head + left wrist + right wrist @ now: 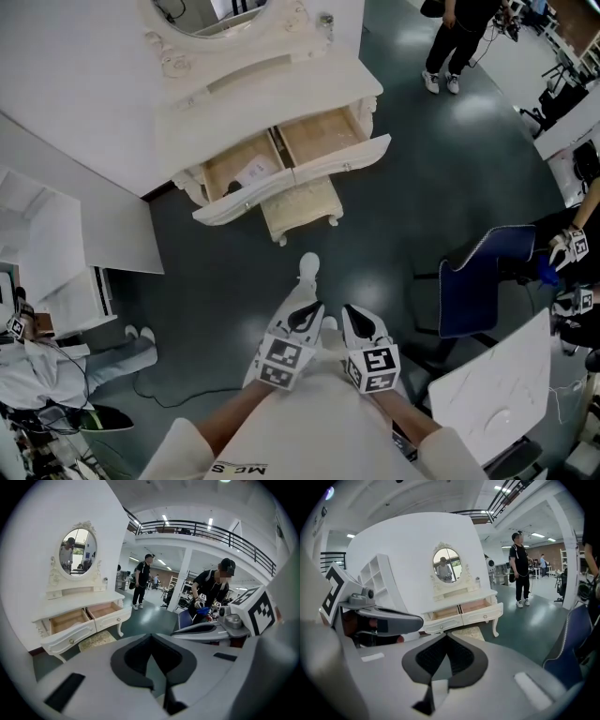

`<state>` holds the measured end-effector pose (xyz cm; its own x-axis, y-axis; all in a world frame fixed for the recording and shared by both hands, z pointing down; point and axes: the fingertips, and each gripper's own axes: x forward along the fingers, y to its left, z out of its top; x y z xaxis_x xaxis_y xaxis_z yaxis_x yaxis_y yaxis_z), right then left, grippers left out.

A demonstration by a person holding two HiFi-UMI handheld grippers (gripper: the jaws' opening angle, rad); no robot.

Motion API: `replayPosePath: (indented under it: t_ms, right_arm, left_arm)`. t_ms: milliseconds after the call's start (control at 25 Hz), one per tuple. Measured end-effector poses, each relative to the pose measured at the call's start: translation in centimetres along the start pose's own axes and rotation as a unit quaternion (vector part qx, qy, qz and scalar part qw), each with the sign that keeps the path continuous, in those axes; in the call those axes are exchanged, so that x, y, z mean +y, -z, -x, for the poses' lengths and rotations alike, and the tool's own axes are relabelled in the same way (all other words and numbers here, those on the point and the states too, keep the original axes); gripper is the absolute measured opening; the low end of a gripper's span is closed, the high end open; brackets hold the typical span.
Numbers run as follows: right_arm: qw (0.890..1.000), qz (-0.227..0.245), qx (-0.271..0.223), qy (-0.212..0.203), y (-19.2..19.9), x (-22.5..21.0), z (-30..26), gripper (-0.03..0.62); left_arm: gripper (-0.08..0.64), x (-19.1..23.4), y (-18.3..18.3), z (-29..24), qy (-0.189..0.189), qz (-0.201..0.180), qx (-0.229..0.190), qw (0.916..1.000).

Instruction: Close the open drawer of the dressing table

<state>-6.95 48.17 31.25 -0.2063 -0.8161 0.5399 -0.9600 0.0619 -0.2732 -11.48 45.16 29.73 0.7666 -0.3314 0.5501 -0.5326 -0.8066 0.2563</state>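
Both grippers sit side by side at six o'clock in the head view. The left gripper (151, 641) has its fingers pressed together on nothing, and the right gripper (446, 640) is likewise closed and empty. Each points toward the dressing table (267, 89), which stands well apart from them at twelve o'clock across bare dark floor.

Two drawers are pulled out of its front, side by side. The left-hand drawer (242, 167) has a bare wooden bottom with one white sheet (254, 172) lying in it. The right-hand drawer (323, 137) shows only bare wood inside.

An oval mirror (78, 551) stands upright on the tabletop. At three o'clock from the grippers is a blue chair (476, 281), and a person (455, 42) stands at one o'clock.
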Motion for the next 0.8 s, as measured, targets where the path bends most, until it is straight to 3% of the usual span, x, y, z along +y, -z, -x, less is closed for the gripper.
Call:
replayPosePath:
  t_ms: [280, 480, 800]
  right_arm:
    - [0.999, -0.013, 0.001, 0.031, -3.5, -3.9, -4.6, 0.002]
    - [0.999, -0.019, 0.005, 0.044, -6.8, -6.6, -9.3, 0.002]
    - [0.997, -0.025, 0.007, 0.075, -13.6, -10.1, -15.7, 0.002]
  left_arm:
    - [0.009, 3.2, -3.8, -5.5, 0.039, -0.013, 0.01, 0.9991]
    - [0.009, 7.4, -7.1, -9.3, 0.05, 0.001, 0.016, 0.9986]
    - [0.009, 13.8, -13.9, -14.1, 0.075, -0.007, 0.019, 0.997]
